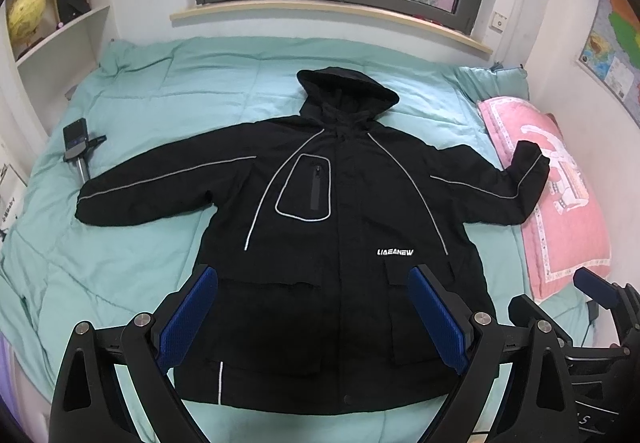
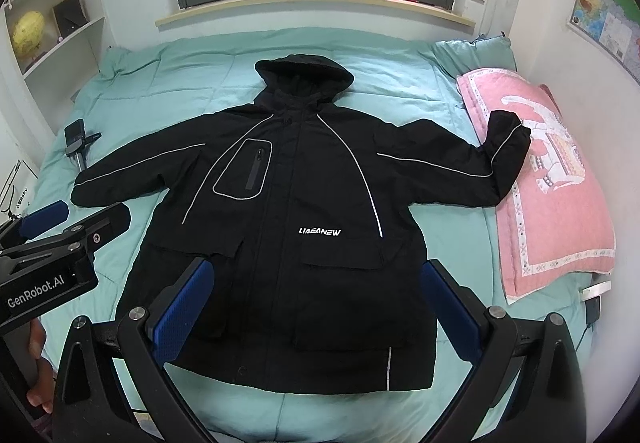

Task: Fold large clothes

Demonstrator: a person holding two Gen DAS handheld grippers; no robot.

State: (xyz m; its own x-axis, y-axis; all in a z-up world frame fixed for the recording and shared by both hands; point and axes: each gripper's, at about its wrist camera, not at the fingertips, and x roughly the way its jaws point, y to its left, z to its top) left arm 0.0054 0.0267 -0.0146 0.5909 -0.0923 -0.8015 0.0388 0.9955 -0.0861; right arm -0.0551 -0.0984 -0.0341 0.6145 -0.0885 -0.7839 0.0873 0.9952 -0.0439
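Left wrist view: the left gripper hovered with its jaws spread wide and empty above the hem of a black hooded jacket. The jacket lay front-up, sleeves out, on a teal quilt; one cuff rested on a pink pillow.

Right wrist view: the right gripper likewise stood wide apart, holding nothing, over the jacket. The left gripper showed at the left edge, beside a sleeve.
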